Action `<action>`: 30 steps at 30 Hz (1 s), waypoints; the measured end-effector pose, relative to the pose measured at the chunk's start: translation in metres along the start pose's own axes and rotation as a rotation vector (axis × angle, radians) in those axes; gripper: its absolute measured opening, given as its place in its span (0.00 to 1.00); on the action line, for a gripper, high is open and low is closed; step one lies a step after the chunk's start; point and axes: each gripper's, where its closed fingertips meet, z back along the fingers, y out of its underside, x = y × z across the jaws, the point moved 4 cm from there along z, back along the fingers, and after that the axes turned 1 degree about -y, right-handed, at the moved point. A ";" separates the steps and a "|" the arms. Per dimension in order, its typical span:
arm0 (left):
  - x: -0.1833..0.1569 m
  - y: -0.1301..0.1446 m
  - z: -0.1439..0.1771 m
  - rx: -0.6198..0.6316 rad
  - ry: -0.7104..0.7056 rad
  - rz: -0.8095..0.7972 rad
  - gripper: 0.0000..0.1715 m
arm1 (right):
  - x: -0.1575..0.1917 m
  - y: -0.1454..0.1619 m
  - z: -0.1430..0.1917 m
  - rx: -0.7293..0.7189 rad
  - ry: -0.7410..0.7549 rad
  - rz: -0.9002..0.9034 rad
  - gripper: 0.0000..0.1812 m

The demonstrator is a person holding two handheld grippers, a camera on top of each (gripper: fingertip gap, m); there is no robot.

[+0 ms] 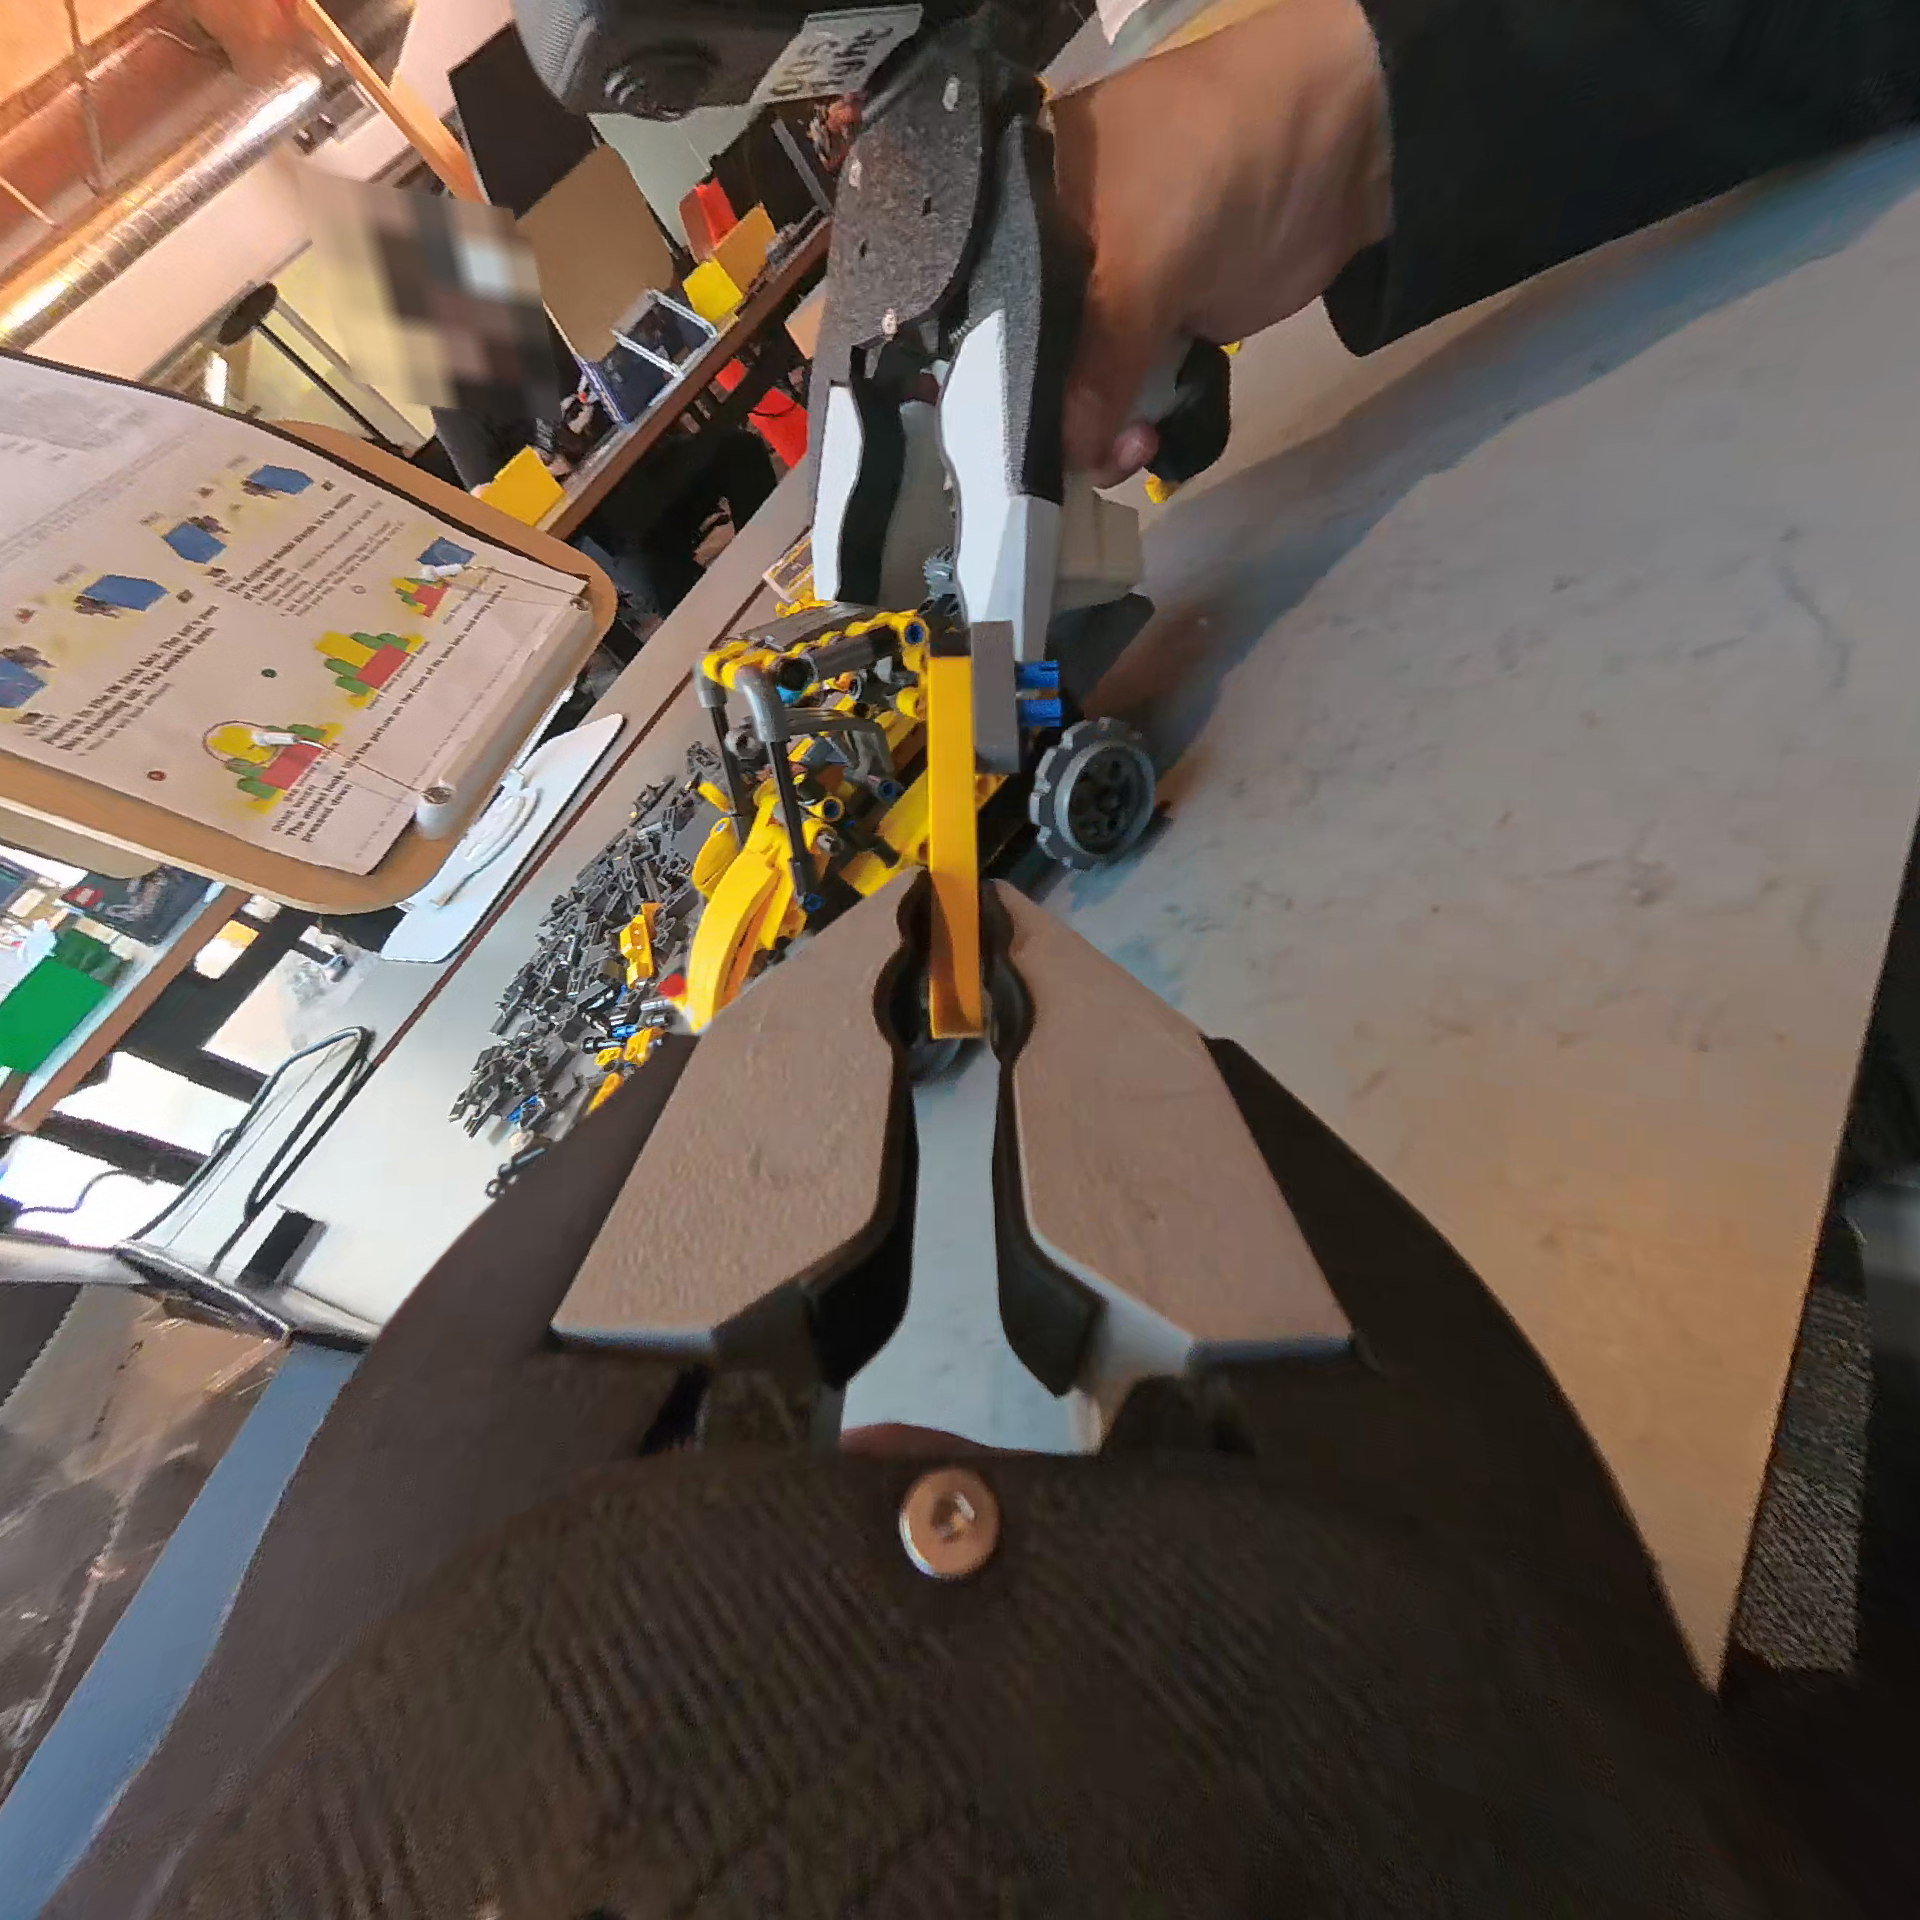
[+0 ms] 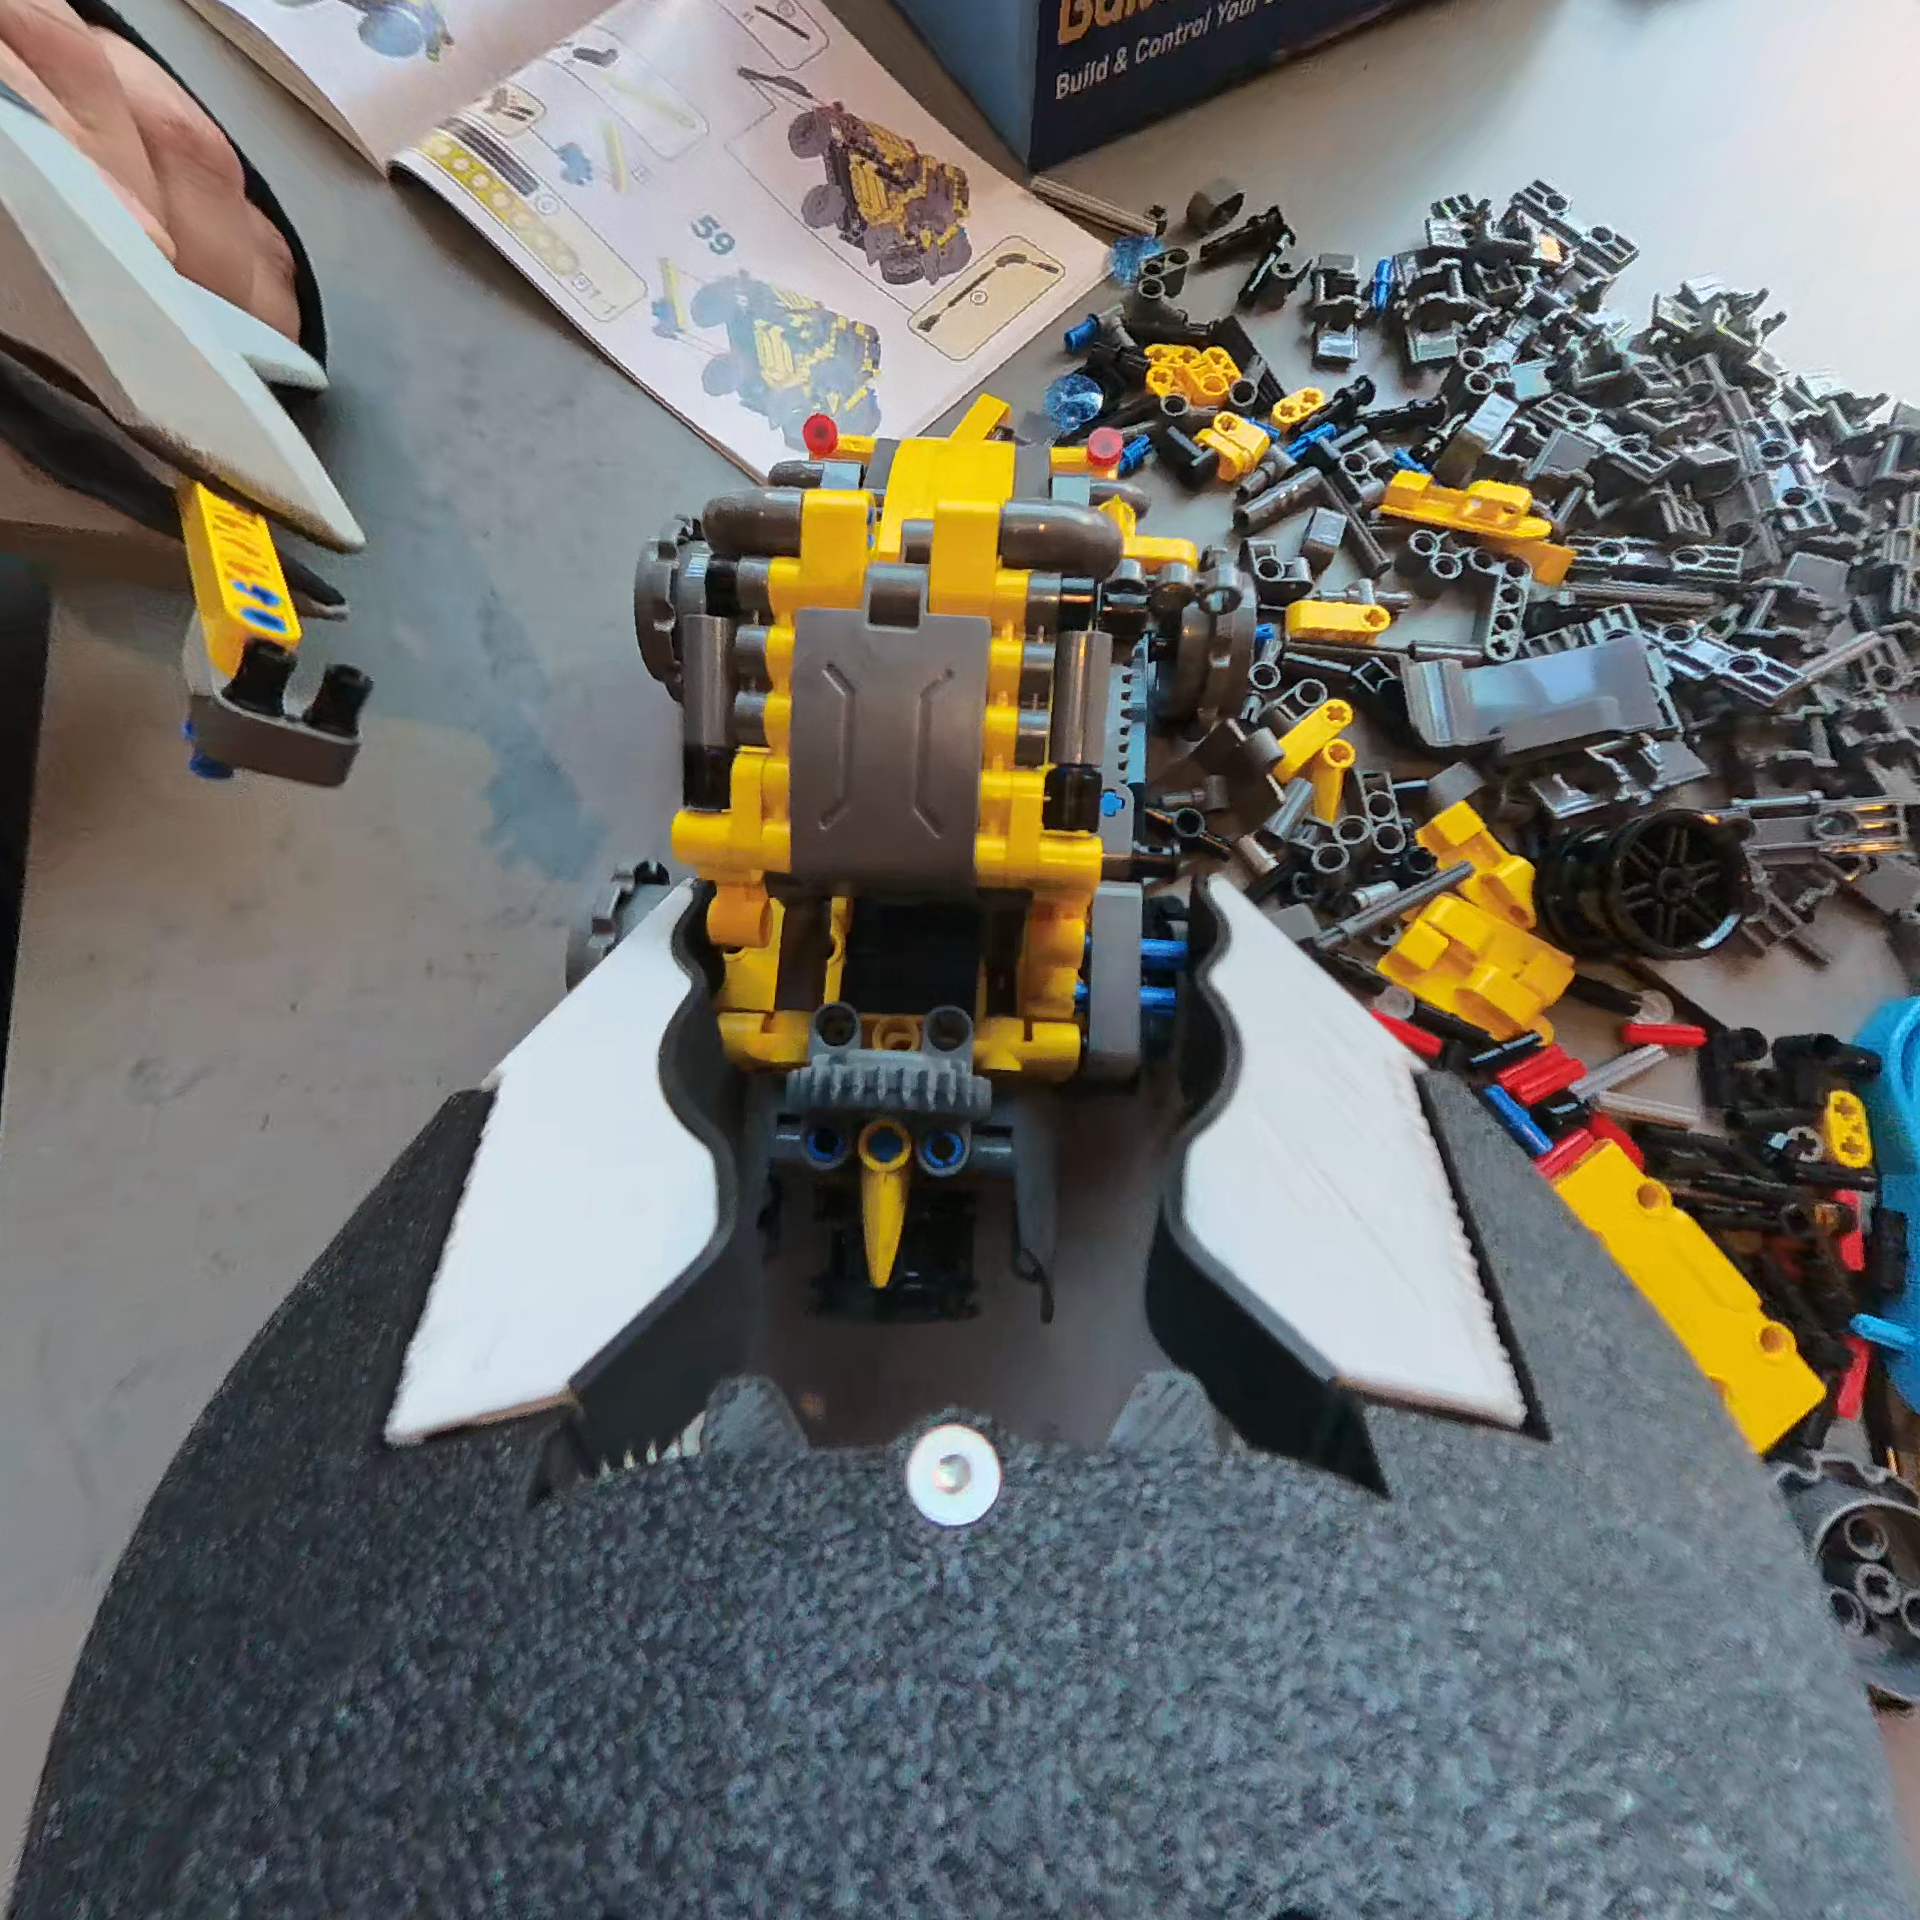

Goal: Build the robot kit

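My left gripper (image 1: 951, 904) is shut on a long yellow beam (image 1: 951, 790) with a grey angled piece and blue pins at its far end. The beam's far end is beside the yellow and grey toy vehicle model (image 1: 800, 790), which has a grey wheel (image 1: 1091, 790). In the right wrist view the beam (image 2: 239, 582) hangs at upper left, apart from the model. My right gripper (image 2: 940, 935) is shut on the model (image 2: 883, 748), one finger on each side of its lower end, and holds it on the grey table (image 2: 312, 1039). It also shows in the left wrist view (image 1: 904, 592), held by a hand (image 1: 1195, 208).
A big pile of loose black, grey, yellow and red parts (image 2: 1558, 623) lies right of the model, with a black wheel (image 2: 1652, 894). An open instruction booklet (image 2: 727, 208) and a blue box (image 2: 1195, 73) lie behind. A stand with a printed sheet (image 1: 260, 644) is at left. The black wheel (image 2: 1652, 894) lies some 9 centimeters from my right tips, 25 centimeters from my left tips.
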 end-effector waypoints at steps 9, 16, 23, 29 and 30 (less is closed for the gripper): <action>0.000 -0.005 0.031 -0.102 0.040 0.074 0.03 | 0.050 0.020 0.027 -0.024 -0.211 0.325 0.47; 0.003 -0.001 0.038 -0.113 0.076 0.102 0.03 | 0.055 0.030 0.038 -0.039 -0.263 0.404 0.47; 0.012 -0.001 0.037 -0.151 0.034 0.124 0.03 | 0.052 0.031 0.050 0.050 -0.107 0.530 0.43; 0.013 -0.003 0.040 -0.170 0.043 0.130 0.03 | 0.058 0.036 0.050 0.114 -0.082 0.444 0.45; 0.012 -0.003 0.040 -0.176 0.049 0.134 0.03 | 0.058 0.037 0.052 0.089 -0.086 0.420 0.45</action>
